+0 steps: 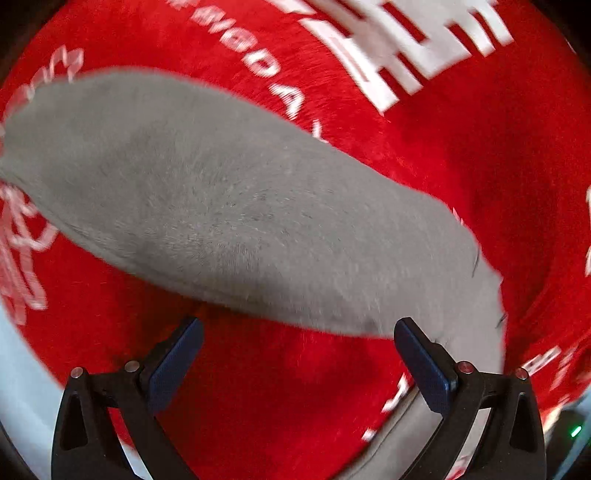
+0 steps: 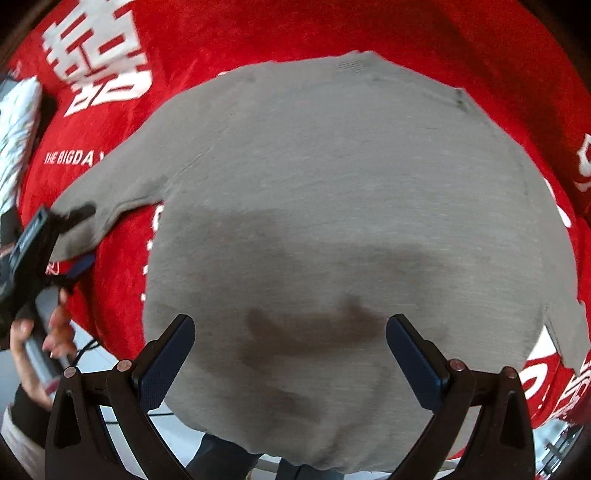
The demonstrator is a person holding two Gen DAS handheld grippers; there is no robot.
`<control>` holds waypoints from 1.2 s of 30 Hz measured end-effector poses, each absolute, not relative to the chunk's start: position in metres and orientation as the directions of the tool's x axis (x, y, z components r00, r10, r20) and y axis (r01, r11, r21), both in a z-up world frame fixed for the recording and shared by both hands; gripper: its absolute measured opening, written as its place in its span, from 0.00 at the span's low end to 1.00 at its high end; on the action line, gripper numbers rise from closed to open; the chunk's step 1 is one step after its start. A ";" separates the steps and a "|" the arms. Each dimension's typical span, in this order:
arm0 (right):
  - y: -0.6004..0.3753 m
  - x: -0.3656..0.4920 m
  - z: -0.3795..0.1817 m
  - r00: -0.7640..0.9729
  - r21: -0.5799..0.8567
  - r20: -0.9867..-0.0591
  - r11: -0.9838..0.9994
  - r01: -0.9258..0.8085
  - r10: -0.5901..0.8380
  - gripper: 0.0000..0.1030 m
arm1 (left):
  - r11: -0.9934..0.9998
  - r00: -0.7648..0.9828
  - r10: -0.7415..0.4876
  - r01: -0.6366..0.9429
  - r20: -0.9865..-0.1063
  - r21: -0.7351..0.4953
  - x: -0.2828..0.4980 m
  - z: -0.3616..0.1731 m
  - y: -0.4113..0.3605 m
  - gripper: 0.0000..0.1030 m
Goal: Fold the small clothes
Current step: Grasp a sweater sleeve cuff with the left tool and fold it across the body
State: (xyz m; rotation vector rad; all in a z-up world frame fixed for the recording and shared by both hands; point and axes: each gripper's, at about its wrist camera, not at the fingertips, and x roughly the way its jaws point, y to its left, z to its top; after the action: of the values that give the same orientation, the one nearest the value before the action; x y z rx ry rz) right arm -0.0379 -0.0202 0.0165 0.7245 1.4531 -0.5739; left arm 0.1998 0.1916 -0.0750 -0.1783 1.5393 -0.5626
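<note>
A small grey knitted sweater [image 2: 332,206] lies spread flat on a red cloth [image 2: 229,33]. In the right wrist view my right gripper [image 2: 290,343] is open and empty, hovering over the sweater's lower body. The left gripper [image 2: 79,236] shows at the left edge of that view, at the cuff of the left sleeve [image 2: 122,184], with its jaws apart. In the left wrist view that grey sleeve [image 1: 236,210] runs diagonally across the red cloth [image 1: 461,155], and my left gripper [image 1: 299,354] is open just in front of it, with the right fingertip [image 1: 410,336] at the sleeve's edge.
The red cloth carries white printed characters [image 2: 98,55] and lettering [image 1: 258,62]. A white patterned item [image 2: 18,122] lies at the far left. The person's hand [image 2: 40,336] holds the left gripper. The table's edge and pale floor [image 2: 122,373] show below.
</note>
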 end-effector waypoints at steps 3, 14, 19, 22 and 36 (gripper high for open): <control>-0.013 -0.028 0.011 0.049 0.096 -0.995 0.679 0.728 0.088 1.00 | 0.842 -0.058 -0.513 0.161 -0.856 -0.515 0.209 -0.089 0.193 1.00; 0.000 -0.007 0.008 0.055 0.109 -0.994 0.696 0.710 0.100 1.00 | 0.854 0.185 -0.520 0.116 -0.834 -0.507 0.246 -0.050 0.223 0.98; 0.003 -0.007 0.009 0.064 0.117 -0.993 0.691 0.713 0.102 1.00 | 0.892 0.208 -0.452 0.080 -0.867 -0.446 0.267 -0.053 0.251 0.79; 0.004 -0.009 0.010 0.070 0.122 -0.992 0.685 0.718 0.104 1.00 | 0.911 0.209 -0.411 0.102 -0.887 -0.399 0.270 -0.050 0.258 0.30; -0.017 -0.073 0.038 0.182 0.183 -0.982 0.542 0.820 0.056 1.00 | 0.762 0.157 -0.579 0.452 -0.800 -0.463 0.236 0.027 0.173 0.06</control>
State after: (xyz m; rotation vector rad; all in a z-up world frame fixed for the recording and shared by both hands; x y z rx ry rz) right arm -0.0728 -0.0167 0.0384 0.8646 1.2900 -0.6464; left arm 0.2363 0.1734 0.0267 -0.1244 1.2053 -0.7406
